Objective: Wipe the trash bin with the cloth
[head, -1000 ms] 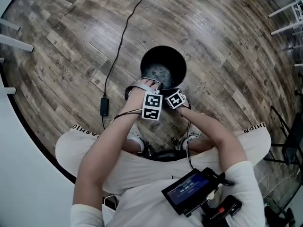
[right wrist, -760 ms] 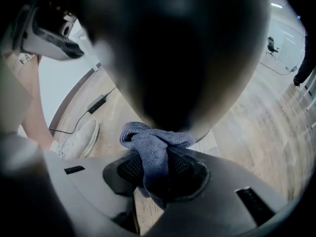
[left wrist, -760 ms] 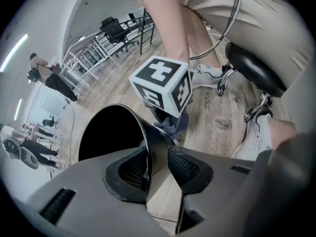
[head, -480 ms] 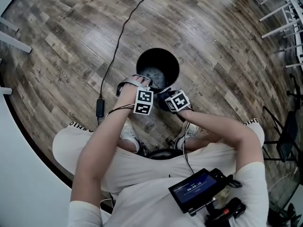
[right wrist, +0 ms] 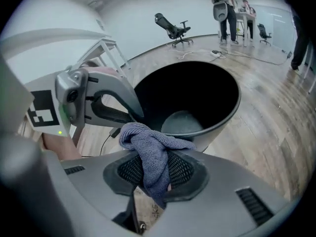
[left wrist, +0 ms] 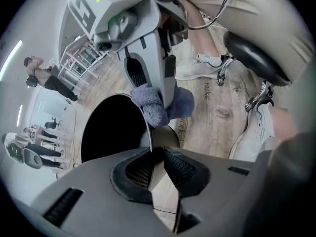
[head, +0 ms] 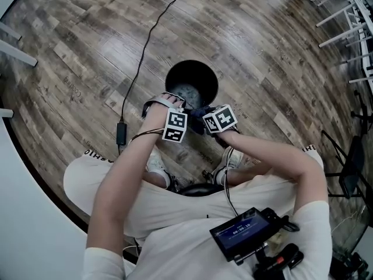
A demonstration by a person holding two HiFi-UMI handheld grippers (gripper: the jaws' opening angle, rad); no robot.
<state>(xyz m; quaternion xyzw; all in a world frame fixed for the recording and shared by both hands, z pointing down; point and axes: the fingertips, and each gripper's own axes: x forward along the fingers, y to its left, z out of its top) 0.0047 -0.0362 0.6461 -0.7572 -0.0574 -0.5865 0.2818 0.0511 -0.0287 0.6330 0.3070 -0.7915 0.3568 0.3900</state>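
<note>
The black trash bin [head: 198, 72] stands upright on the wooden floor [head: 262, 69], just ahead of the person's knees. The left gripper [left wrist: 157, 157] has the bin's near rim between its jaws, which have just been closing and now pinch the thin wall. The right gripper [right wrist: 157, 172] is clamped on a bunched blue-grey cloth [right wrist: 153, 149], held just beside that same rim — whether cloth and bin touch I cannot tell

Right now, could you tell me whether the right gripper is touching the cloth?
Touching. The right gripper view shows the cloth pinched between the right gripper's two pads, bunching above them.
</note>
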